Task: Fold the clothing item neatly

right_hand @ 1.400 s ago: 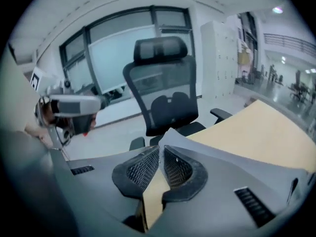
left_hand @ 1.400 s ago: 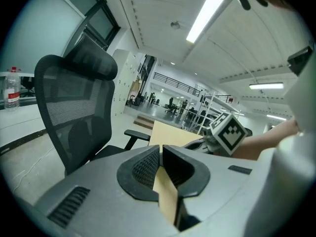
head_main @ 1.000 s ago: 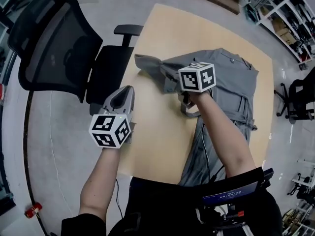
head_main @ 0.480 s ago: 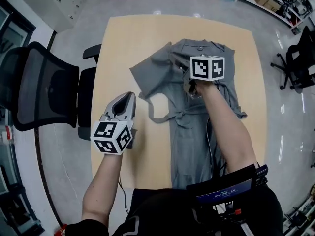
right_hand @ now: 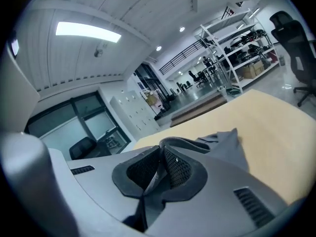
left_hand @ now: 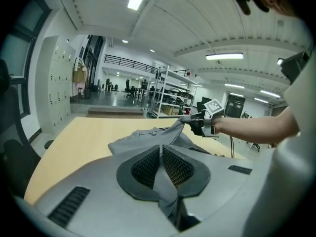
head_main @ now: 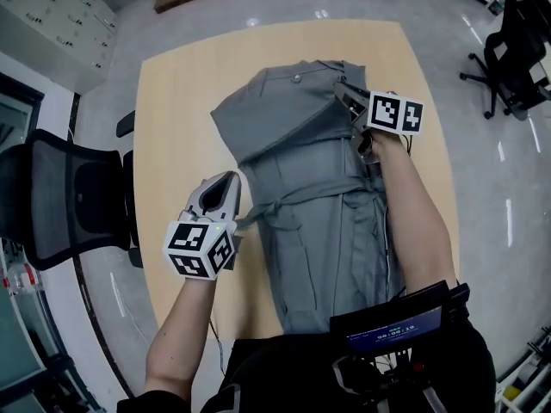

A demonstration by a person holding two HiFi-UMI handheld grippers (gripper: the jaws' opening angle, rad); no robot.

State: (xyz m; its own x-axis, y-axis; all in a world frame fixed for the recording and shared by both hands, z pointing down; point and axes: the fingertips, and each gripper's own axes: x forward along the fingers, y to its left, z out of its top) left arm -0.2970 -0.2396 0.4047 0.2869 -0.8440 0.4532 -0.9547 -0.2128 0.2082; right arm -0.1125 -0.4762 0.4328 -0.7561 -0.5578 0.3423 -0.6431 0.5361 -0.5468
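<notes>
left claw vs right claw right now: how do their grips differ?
Left claw sits beside the garment at waist level, on its left; right claw is at the far right corner near the collar. Right claw holds a flap raised off the table; left claw pinches a narrow strip, seemingly the waist tie. Both are shut on grey fabric.

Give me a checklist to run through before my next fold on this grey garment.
1. Grip of left hand-held gripper: ok, jaws shut on fabric of the grey cloth garment.
2. Grip of right hand-held gripper: ok, jaws shut on the garment's upper right edge.
3. Garment lying flat: not ok, upper part creased and lifted at the right hand-held gripper.
4. Grey fabric belt straight: not ok, it slants across the waist.
5. Hem on the light wooden table: cannot tell, the person's body hides it.
</notes>
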